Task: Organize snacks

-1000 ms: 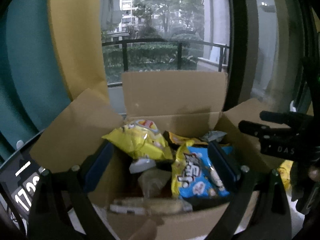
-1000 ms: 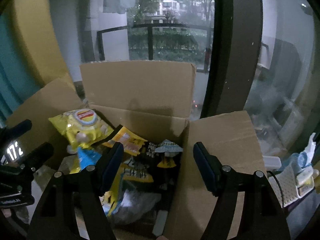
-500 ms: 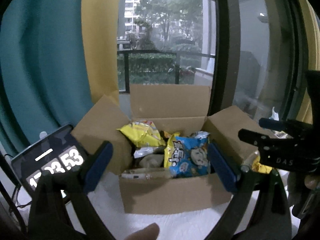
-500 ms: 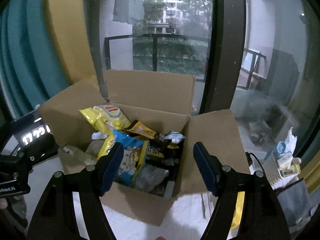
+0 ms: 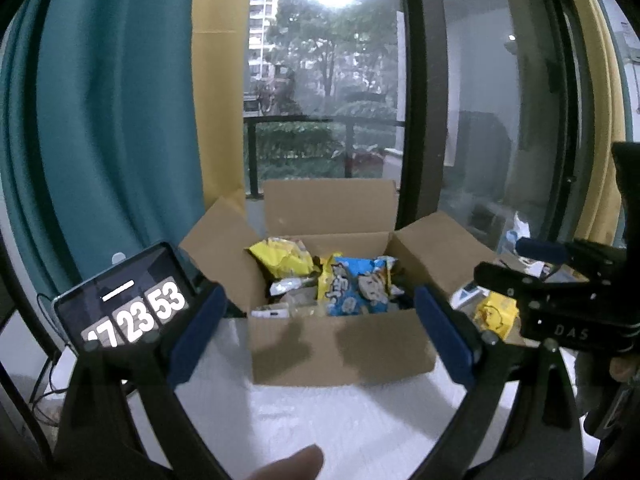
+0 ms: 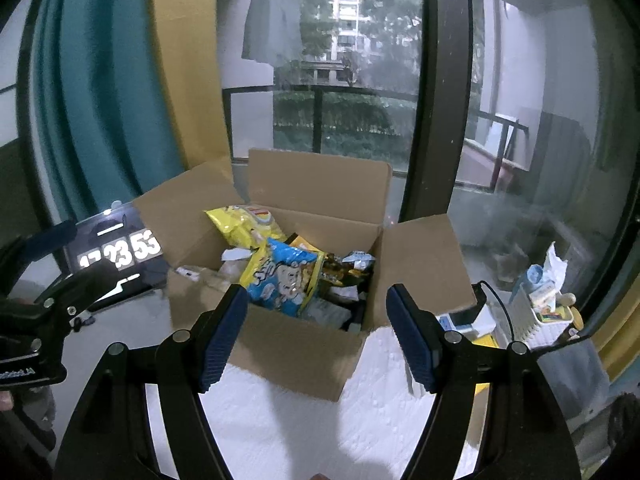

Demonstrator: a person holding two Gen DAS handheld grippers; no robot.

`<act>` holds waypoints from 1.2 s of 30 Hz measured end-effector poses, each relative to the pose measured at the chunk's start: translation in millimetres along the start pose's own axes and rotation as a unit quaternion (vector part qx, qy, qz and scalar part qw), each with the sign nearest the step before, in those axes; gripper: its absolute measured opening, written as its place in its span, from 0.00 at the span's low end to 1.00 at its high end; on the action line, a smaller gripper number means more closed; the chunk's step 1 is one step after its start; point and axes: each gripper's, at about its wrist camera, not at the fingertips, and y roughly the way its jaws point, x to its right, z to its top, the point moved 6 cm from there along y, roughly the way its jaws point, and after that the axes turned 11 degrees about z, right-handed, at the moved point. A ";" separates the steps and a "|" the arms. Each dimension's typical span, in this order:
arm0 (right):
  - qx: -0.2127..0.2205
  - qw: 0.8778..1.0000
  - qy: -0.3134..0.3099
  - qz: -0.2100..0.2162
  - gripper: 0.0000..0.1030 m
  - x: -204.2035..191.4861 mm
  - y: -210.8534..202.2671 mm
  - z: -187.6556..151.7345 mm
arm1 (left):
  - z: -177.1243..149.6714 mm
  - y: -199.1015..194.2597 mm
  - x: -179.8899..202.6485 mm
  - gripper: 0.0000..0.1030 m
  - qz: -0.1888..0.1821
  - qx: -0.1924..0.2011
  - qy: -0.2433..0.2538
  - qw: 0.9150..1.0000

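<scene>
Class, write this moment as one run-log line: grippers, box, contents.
left gripper: open, empty | right gripper: open, empty | cardboard box: flaps open, on white surface | blue snack bag and yellow chip bag: inside box

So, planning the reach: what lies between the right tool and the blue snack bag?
In the right wrist view, only the cardboard box's near wall stands between the open right tool and the blue snack bag.

Window (image 5: 324, 92) onto a grey balcony
Teal curtain (image 5: 116, 120) and yellow curtain (image 5: 220, 92) hang left of it, white counter (image 6: 288, 420) below
</scene>
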 end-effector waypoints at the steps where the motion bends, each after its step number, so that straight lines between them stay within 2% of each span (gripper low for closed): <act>1: 0.003 1.000 -0.002 0.000 0.73 -3.7 -6.1 -2.4 | -1.4 -3.6 -0.1 0.94 0.000 0.001 0.000 1.000; 25: 0.052 0.998 -0.019 0.007 0.73 -61.6 -125.4 -39.3 | -35.1 -118.5 4.6 0.94 -0.024 0.025 0.004 0.999; 36: 0.083 0.996 -0.024 0.001 0.73 -72.0 -172.0 -42.9 | -29.7 -166.5 -2.8 0.94 -0.023 0.057 -0.003 0.998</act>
